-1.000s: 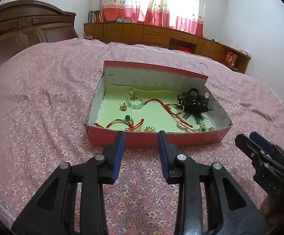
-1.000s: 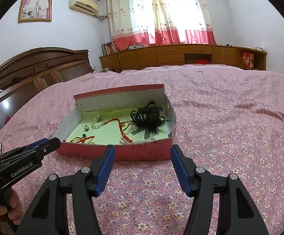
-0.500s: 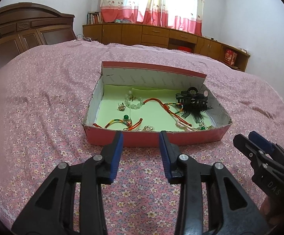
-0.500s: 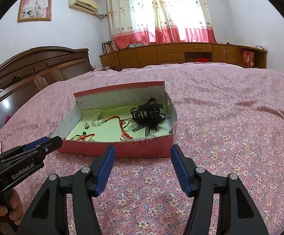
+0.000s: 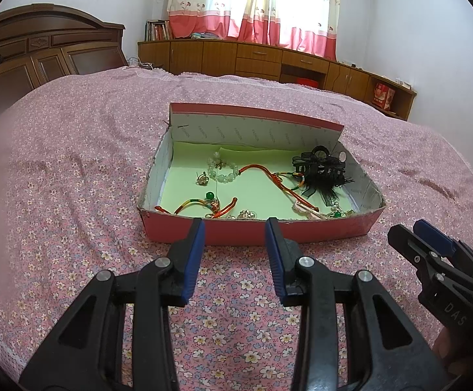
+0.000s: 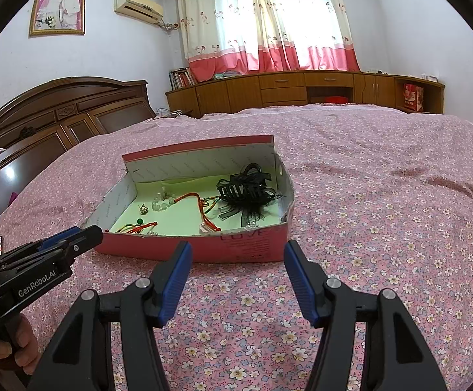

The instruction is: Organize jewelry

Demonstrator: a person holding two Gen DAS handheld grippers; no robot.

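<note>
1. Count first: one pink box (image 5: 256, 233) with a green lining sits on the flowered bedspread (image 5: 73, 169), and there are two grippers, one in each hand. Inside the box I count one black hair claw (image 5: 322, 166), one pale bead bracelet (image 5: 221, 172), one long red cord (image 5: 269, 176), one small earring-like piece (image 5: 202, 179) and one multicoloured bangle with a green bead (image 5: 200, 202). There are more small bits along the box's near wall, too tangled to count.

2. The left gripper (image 5: 234, 228) has its jaws apart with nothing between them, tips just short of the box's near wall. The gap has crept a bit wider in the last moment.

3. The right gripper (image 6: 236, 249) is spread wider, also empty, and also just in front of the box's near wall.

4. View differences: the right wrist view shows a framed photo (image 6: 58, 8) and an air conditioner (image 6: 138, 5) on the wall behind the box, plus "LOVE" printed on the box's near wall. The left wrist view shows neither, but looks down into the box more steeply, so the jewelry is easier to tell apart.

5. Each camera catches the other gripper beside the box.
</note>
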